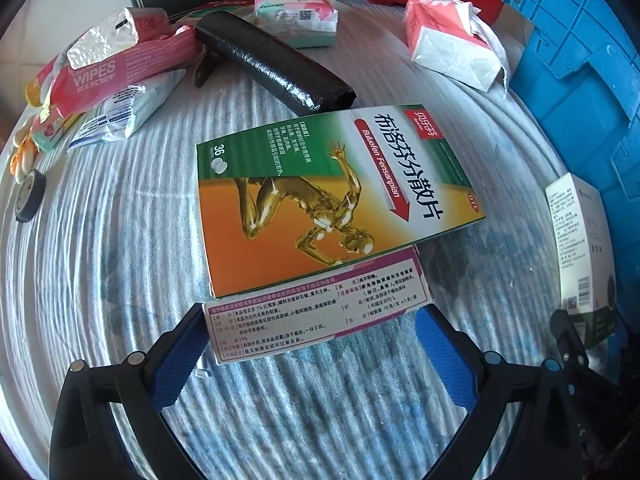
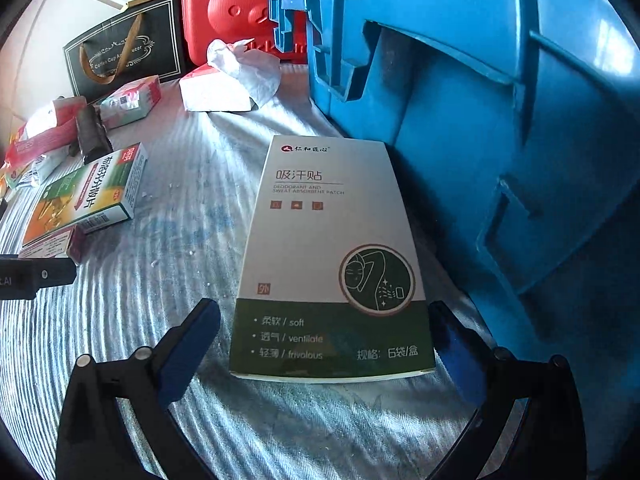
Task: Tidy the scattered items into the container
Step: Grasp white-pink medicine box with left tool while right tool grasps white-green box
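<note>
Left gripper: jaws apart, not clamped on anything. Purple-edged med box lies flat w/ its near end between the jaw tips; left jaw looks to be at the box's corner, right jaw clear of it. Green/orange ibuprofen box stacked on top of the purple one, just ahead of the jaws, tilted a bit across it. Further ahead: black roll, lying diagonal; beyond it a small tissue pack. Ahead-left: pink WIPES pack in a pile w/ other pouches. Ahead-right: opened tissue pack, tissue pulled out. Blue container far right of the jaws, outer wall only, inside not visible. Right gripper: jaws apart, straddling the near end of the white/green sweat patch box, gap visible both sides, so no grip. Box lies flat on the striped cloth surface, long axis running fwd from the jaws, right edge just beside the container wall. Dark gift bag and red bear-shaped case far ahead-left of the right jaws, behind the clutter.
</note>
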### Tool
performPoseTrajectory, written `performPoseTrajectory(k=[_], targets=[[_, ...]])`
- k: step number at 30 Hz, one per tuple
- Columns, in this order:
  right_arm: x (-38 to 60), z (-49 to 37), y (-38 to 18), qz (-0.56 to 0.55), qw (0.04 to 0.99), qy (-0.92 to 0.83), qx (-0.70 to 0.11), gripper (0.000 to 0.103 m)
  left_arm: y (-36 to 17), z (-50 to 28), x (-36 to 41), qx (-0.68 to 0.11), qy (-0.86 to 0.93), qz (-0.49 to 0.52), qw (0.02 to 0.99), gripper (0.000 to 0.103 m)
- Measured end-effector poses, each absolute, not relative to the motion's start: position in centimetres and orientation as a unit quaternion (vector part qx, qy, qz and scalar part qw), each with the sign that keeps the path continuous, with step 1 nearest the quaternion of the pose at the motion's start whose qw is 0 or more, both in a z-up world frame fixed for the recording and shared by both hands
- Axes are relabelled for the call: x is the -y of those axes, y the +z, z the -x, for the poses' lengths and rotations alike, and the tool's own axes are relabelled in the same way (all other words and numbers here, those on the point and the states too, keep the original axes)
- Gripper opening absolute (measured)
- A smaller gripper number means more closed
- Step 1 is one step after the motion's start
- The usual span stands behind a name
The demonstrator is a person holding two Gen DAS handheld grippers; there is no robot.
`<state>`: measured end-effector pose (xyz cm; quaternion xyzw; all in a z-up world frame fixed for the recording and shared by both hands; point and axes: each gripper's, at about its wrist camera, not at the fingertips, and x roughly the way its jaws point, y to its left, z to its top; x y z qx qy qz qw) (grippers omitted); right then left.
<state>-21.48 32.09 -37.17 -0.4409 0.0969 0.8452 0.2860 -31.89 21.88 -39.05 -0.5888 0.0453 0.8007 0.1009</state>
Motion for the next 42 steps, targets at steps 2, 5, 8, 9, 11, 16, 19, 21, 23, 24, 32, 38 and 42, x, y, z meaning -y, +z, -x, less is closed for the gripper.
performPoseTrajectory(k=[2,5,8,9,11,16,19,21,23,24,32,38,42], targets=[[-32.0,21.7,-37.2,0.442,0.283,0.846,-0.095,0.103,-39.1,31.9,-22.4,-0.059,0.800,0.589,0.101,0.102],[-31.9,21.9,-37.1,0.447,0.274,0.846,-0.097,0.094,-38.8,31.8,-22.7,-0.064,0.802,0.585,0.104,0.101],[-31.3,22.3,-36.8,0.456,0.253,0.848,-0.097,0.078,-38.6,31.6,-22.5,-0.071,0.806,0.578,0.111,0.083],[-31.0,22.4,-36.7,0.458,0.245,0.849,-0.097,0.078,-38.4,31.5,-22.4,-0.075,0.809,0.571,0.118,0.071],[-30.2,22.5,-36.6,0.462,0.232,0.851,-0.092,0.077,-38.1,31.1,-22.2,-0.082,0.809,0.565,0.137,0.057],[-27.7,22.1,-36.1,0.469,0.196,0.857,-0.086,0.077,-37.8,30.1,-21.0,-0.070,0.797,0.566,0.198,0.039],[-26.4,21.6,-36.1,0.475,0.181,0.858,-0.076,0.077,-37.7,29.1,-20.7,-0.052,0.776,0.573,0.259,0.031],[-25.9,20.9,-36.1,0.478,0.181,0.856,-0.073,0.077,-37.3,28.1,-21.0,-0.067,0.773,0.559,0.291,0.030],[-25.9,20.2,-36.2,0.482,0.185,0.853,-0.076,0.077,-36.6,27.6,-21.0,-0.085,0.786,0.538,0.292,0.034],[-25.9,20.0,-36.1,0.483,0.188,0.852,-0.076,0.077,-36.4,27.7,-20.9,-0.090,0.792,0.533,0.284,0.049],[-25.8,19.3,-35.4,0.479,0.193,0.852,-0.079,0.077,-36.3,30.0,-22.5,-0.130,0.788,0.524,0.294,0.074],[-25.4,18.5,-34.4,0.475,0.192,0.855,-0.082,0.077,-38.1,29.7,-24.5,-0.185,0.763,0.527,0.325,0.040],[-25.0,18.1,-33.8,0.476,0.184,0.856,-0.081,0.077,-37.7,29.4,-24.2,-0.175,0.760,0.536,0.322,0.028]])
